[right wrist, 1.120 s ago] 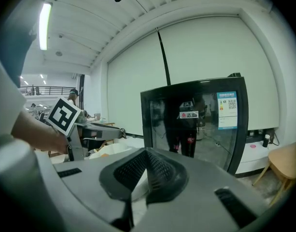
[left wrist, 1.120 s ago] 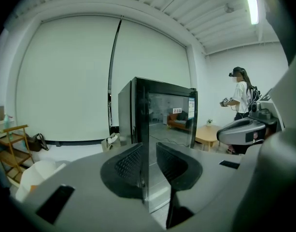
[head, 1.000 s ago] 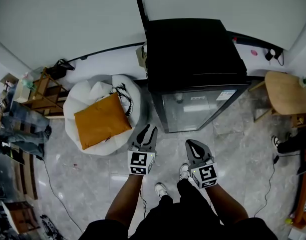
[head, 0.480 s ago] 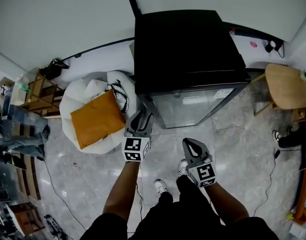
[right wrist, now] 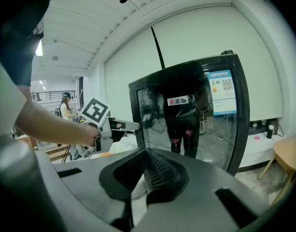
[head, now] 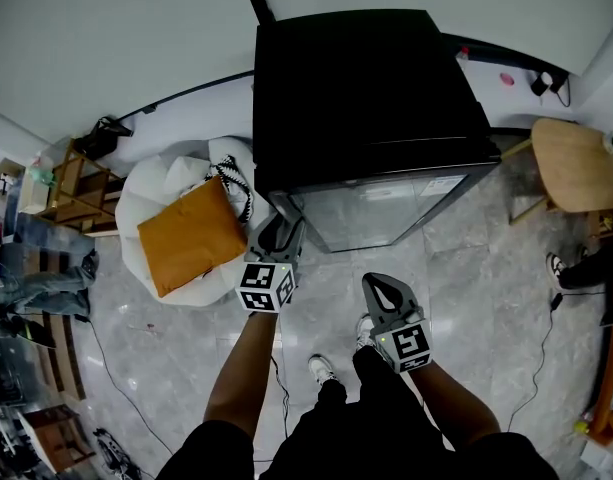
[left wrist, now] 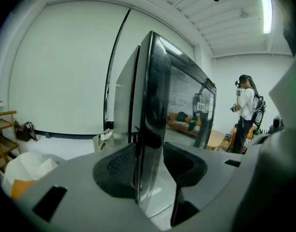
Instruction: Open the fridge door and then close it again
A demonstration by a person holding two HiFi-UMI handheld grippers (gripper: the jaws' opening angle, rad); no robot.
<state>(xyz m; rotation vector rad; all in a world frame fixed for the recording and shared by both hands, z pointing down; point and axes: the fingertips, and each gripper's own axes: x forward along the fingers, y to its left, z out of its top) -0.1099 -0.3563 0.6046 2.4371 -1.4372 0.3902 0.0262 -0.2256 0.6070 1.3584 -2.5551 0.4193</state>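
Observation:
A black fridge [head: 371, 88] with a glass door [head: 386, 208] stands against the white wall, its door shut. My left gripper [head: 277, 230] is at the door's left edge [left wrist: 150, 105]. Its jaws have just been opening and now straddle that edge, one pad on each side, without pressing on it. In the right gripper view the left gripper [right wrist: 122, 125] reaches the door [right wrist: 191, 120] from the left. My right gripper [head: 383, 286] hangs lower, in front of the door and apart from it. The right gripper's [right wrist: 147, 154] pads meet with nothing between them.
A white beanbag [head: 156, 193] with an orange cushion [head: 191, 236] lies just left of the fridge. A round wooden stool [head: 576, 173] stands at its right. A wooden shelf [head: 71, 183] is at far left. Another person [left wrist: 246, 110] stands beyond the fridge.
My left gripper has moved forward and to the left, up to the door's left edge, and its jaws have spread wider. The right gripper has barely shifted.

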